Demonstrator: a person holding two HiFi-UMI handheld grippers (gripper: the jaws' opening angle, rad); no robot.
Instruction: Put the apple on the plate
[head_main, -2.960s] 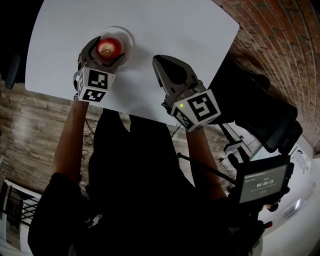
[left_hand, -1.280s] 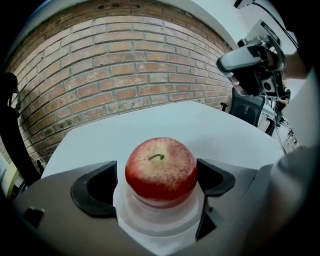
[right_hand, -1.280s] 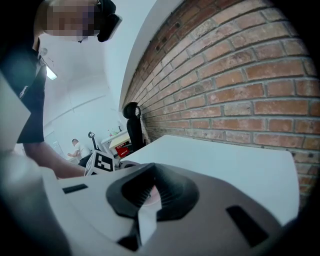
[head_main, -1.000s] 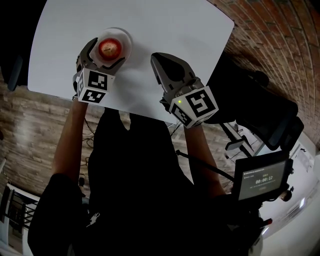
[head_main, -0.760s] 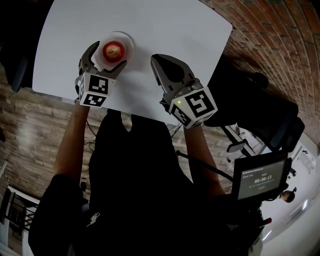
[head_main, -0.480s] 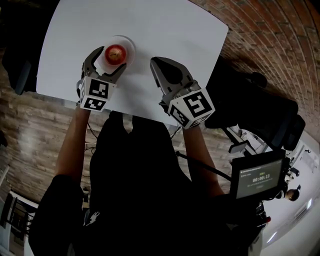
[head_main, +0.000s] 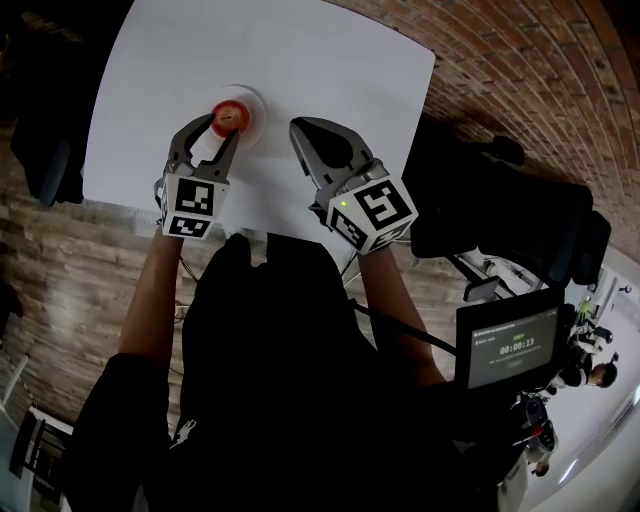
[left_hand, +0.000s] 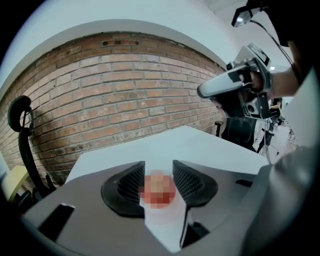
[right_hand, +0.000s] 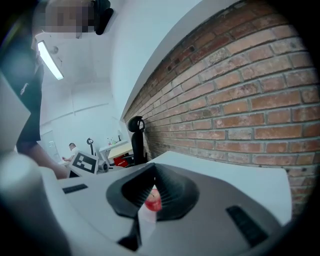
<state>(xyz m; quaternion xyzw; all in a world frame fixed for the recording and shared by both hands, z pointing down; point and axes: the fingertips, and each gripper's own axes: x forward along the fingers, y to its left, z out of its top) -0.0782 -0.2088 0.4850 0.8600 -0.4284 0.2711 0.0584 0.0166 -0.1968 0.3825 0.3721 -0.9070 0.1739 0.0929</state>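
Note:
A red apple (head_main: 229, 115) sits on a small white plate (head_main: 248, 100) at the near left of the white table (head_main: 330, 70). My left gripper (head_main: 213, 130) hovers just short of the plate, and the apple lies beyond its fingertips. Its jaws have just been closing but still stand apart, with nothing pressed between them. In the left gripper view the apple (left_hand: 159, 189) shows through that gap. My right gripper (head_main: 298, 130) hangs over the table to the right of the plate, tips together and empty. The apple (right_hand: 152, 202) shows below the tips in the right gripper view.
The table's near edge (head_main: 260, 232) runs just behind both grippers. A brick surface (head_main: 520, 70) borders the table on the right. A black office chair (head_main: 520, 220) stands there, with a small timer screen (head_main: 505, 345) below it. Another dark chair (head_main: 45, 160) stands at the left.
The left gripper's jaws flanked the apple wide open; they have now drawn back from it and narrowed. Both grippers have lifted off the table. The apple stays on the plate.

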